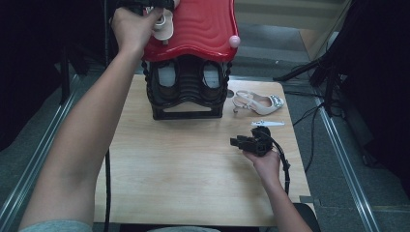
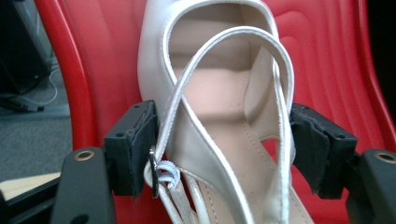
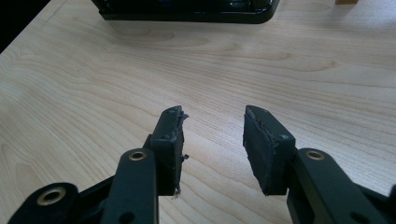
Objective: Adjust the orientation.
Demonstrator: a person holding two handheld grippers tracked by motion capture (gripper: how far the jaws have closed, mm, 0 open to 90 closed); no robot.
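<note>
The worktop [image 1: 183, 174] was a pale wooden board. Both forearms entered from its near edge.

The right gripper [image 1: 238, 142] lay low over the right part of the worktop, held in the right hand [image 1: 265, 162], with its cable looping back along the wrist. In the right gripper view, the right gripper [image 3: 212, 135] had its jaws parted by a moderate gap, with bare wood between the pads and nothing held.

Just beyond the right gripper, a small white strip [image 1: 267, 123] lay flat on the worktop. Farther right and beyond it, a pale heeled shoe [image 1: 258, 102] lay on its side, toe to the right, with a sparkly trim at the toe. It was clear of the rack.

At the far middle of the worktop stood a black rack [image 1: 187, 92] with a red top shelf [image 1: 203, 26]. A dark pair of shoes [image 1: 167, 79] sat in the lower tier, toes facing the near side. A pink knob [image 1: 234, 41] marked the right corner of the shelf.

The left hand [image 1: 130, 26] reached to the far left corner of the shelf, where a second pale shoe [image 1: 163, 26] rested on the red surface. In the left gripper view, the left gripper [image 2: 219, 140] had its jaws wide, one on each side of the shoe [image 2: 210, 84] at its heel and strap. The left pad [image 2: 133, 149] stood just beside the strap buckle; the right pad sat against the outer edge. Whether the pads pressed on the shoe could not be told.
</note>
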